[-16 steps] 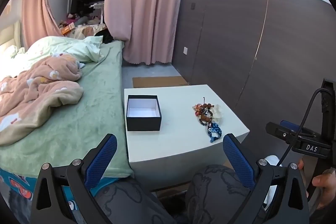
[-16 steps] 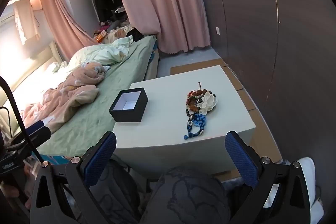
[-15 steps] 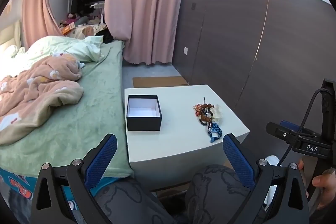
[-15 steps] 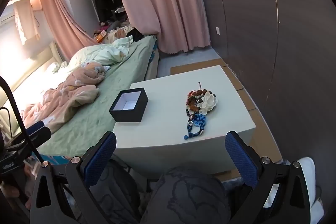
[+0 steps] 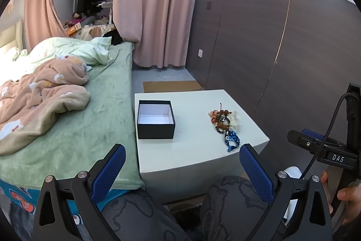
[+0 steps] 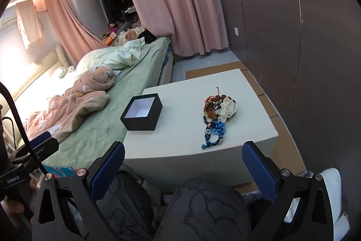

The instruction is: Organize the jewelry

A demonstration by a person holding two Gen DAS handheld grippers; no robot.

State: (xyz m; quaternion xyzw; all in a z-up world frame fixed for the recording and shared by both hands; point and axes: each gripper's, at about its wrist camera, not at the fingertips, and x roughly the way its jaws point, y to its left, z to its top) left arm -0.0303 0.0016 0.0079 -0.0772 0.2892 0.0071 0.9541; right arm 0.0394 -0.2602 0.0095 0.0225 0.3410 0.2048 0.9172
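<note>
A pile of jewelry lies on the right part of a white table: bead bracelets, a white flower piece and a blue braided bracelet. An open black box with a white, empty inside stands on the table's left part; it also shows in the right wrist view. My left gripper is open and empty, held back from the table's near edge above the person's knees. My right gripper is open and empty, likewise short of the table.
A bed with a green sheet and a pink blanket adjoins the table's left side. A dark panelled wall runs on the right. Pink curtains hang behind. Cardboard lies on the floor beyond the table.
</note>
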